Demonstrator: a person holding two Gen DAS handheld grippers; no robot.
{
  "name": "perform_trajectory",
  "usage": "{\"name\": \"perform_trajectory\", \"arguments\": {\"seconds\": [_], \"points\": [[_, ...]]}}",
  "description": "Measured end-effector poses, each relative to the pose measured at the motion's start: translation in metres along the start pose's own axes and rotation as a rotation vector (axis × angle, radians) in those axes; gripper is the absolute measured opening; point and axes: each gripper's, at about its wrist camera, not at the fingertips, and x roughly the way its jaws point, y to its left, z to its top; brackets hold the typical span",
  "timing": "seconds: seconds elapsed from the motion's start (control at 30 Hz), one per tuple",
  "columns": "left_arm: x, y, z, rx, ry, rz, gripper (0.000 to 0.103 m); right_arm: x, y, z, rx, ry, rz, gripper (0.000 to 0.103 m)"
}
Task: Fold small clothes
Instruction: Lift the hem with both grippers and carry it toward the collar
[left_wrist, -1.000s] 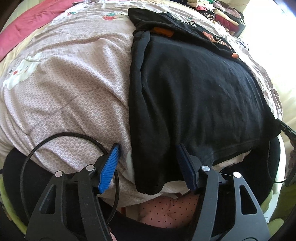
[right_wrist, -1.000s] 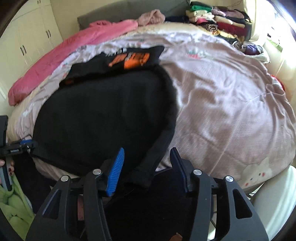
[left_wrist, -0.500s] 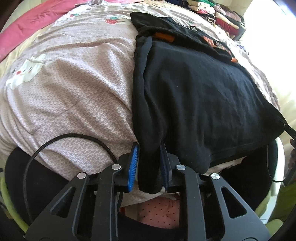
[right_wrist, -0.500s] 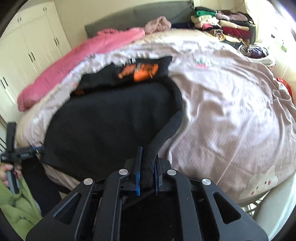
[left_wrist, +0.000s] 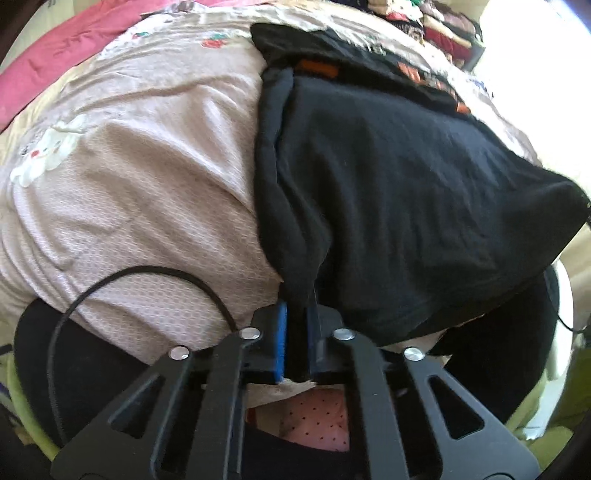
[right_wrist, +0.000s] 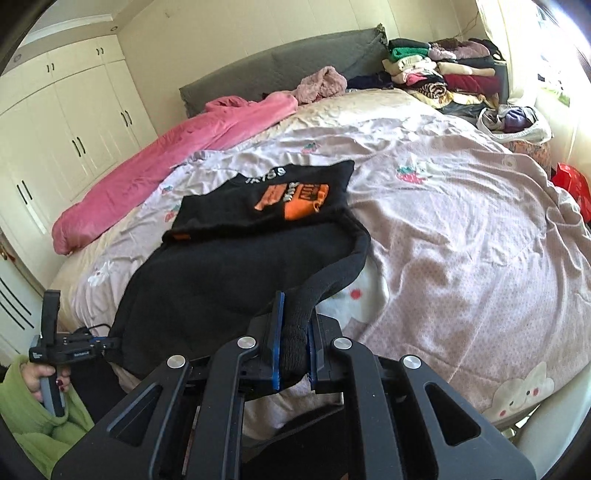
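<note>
A black sweatshirt (left_wrist: 406, 184) (right_wrist: 221, 273) with an orange print (right_wrist: 295, 199) lies spread on the pink bed cover (right_wrist: 461, 240). My left gripper (left_wrist: 295, 306) has its jaws closing on the near end of the garment's left edge fold, and the blue pads press the fabric. It also shows at the left of the right wrist view, where the left gripper (right_wrist: 74, 350) is held by a hand in a green sleeve. My right gripper (right_wrist: 295, 314) is shut on the cuff of the black sleeve (right_wrist: 347, 269), which rises off the bed toward the jaws.
A pink blanket (right_wrist: 166, 166) runs along the far left of the bed. Stacked folded clothes (right_wrist: 436, 70) sit at the far right by the grey headboard (right_wrist: 295, 62). White wardrobes (right_wrist: 55, 129) stand left. A white bag (right_wrist: 517, 122) lies at the right edge.
Both grippers went from open to shut on the black sweatshirt, the left on its edge, the right on the sleeve cuff. The right one then rose, lifting the sleeve off the bed.
</note>
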Motion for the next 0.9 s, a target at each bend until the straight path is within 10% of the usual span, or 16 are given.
{"name": "perform_trajectory", "arguments": {"seconds": [0.37, 0.9], "points": [[-0.072, 0.008, 0.038, -0.053, -0.185, -0.121, 0.002, -0.011, 0.000, 0.023, 0.021, -0.080, 0.007, 0.009], [-0.068, 0.034, 0.106, -0.166, -0.280, -0.142, 0.002, 0.010, -0.007, 0.077, 0.058, -0.161, -0.009, 0.009]]}}
